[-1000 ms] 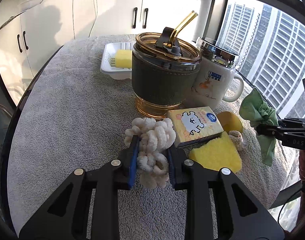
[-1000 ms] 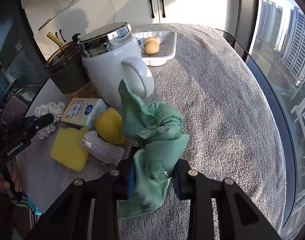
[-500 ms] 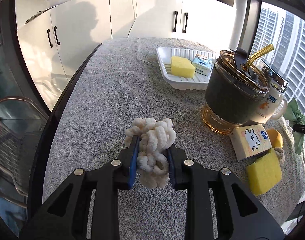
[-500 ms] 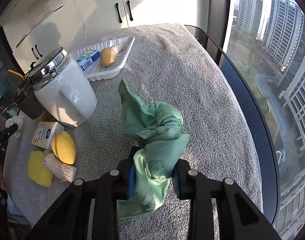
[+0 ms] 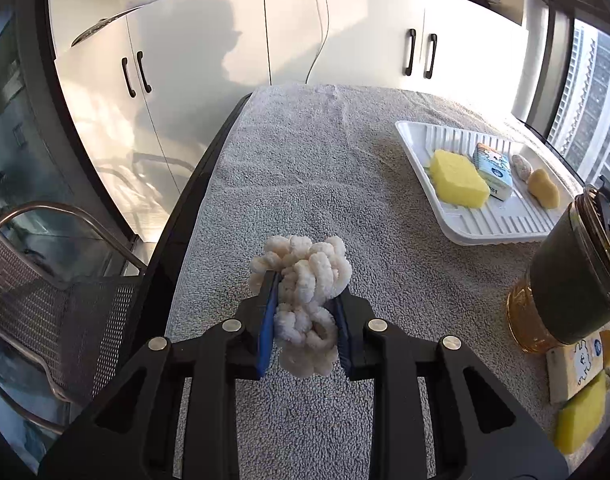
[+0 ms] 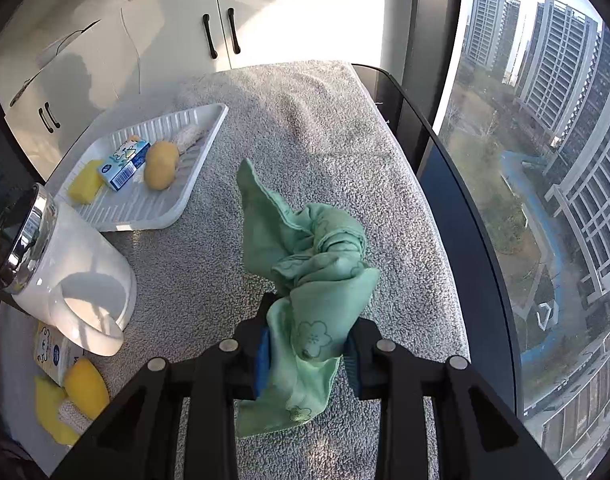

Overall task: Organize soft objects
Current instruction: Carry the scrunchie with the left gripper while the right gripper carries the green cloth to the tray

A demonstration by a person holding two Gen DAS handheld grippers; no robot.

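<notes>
My left gripper (image 5: 303,312) is shut on a cream chenille scrunchie (image 5: 305,276), held above the left side of the grey towel-covered table (image 5: 305,168). My right gripper (image 6: 307,344) is shut on a crumpled green cloth (image 6: 305,264), which hangs above the table's right side. A white ribbed tray (image 5: 501,224) (image 6: 145,208) sits at the back and holds a yellow sponge (image 5: 459,178) (image 6: 85,182), a small blue tissue pack (image 5: 493,170) (image 6: 125,160) and a yellow squishy (image 5: 543,188) (image 6: 161,164).
A dark-sleeved tumbler (image 5: 569,280) and a white lidded mug (image 6: 65,276) stand near the front. Beside them lie a yellow tissue pack (image 5: 577,364) (image 6: 51,354), a yellow sponge (image 5: 581,416) and a yellow squishy (image 6: 85,386). A metal chair (image 5: 45,300) is left of the table; a window lies to the right.
Both grippers have swung away from the cluster of cups. The left one carried the scrunchie toward the table's left side, the right one carried the green cloth toward the right side.
</notes>
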